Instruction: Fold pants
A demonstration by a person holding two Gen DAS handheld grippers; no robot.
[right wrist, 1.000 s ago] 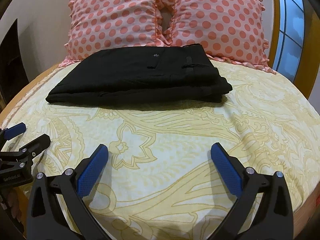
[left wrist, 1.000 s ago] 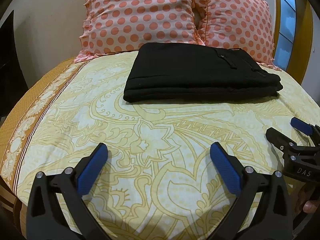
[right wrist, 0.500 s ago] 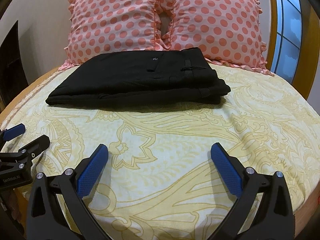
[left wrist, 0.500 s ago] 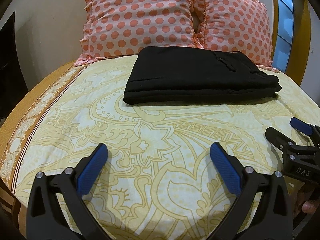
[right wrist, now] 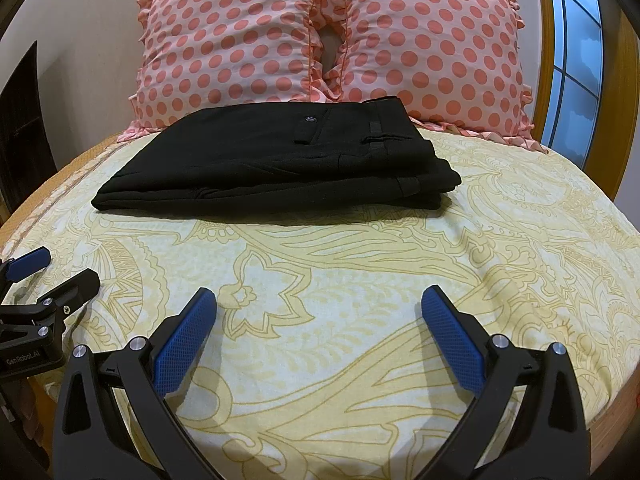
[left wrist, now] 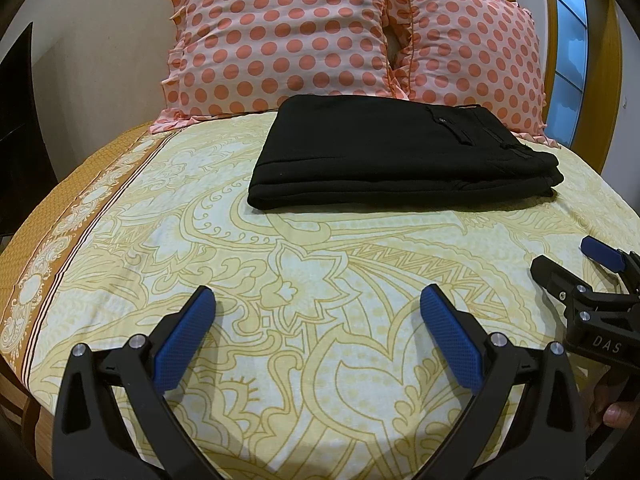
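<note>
Left wrist view, one folded black pants [left wrist: 396, 156], two dotted pillows [left wrist: 280, 36], left tongs [left wrist: 316, 334] and right tongs [right wrist: 318, 336] both spread wide, empty.

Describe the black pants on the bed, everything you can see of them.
The black pants are folded into a flat, layered rectangle of matte woven-looking cloth. A buttoned back pocket and the waistband with belt loops face up at the right end. They lie on the yellow patterned bedsheet, just before two polka-dot pillows. Neither gripper touches them.
</note>
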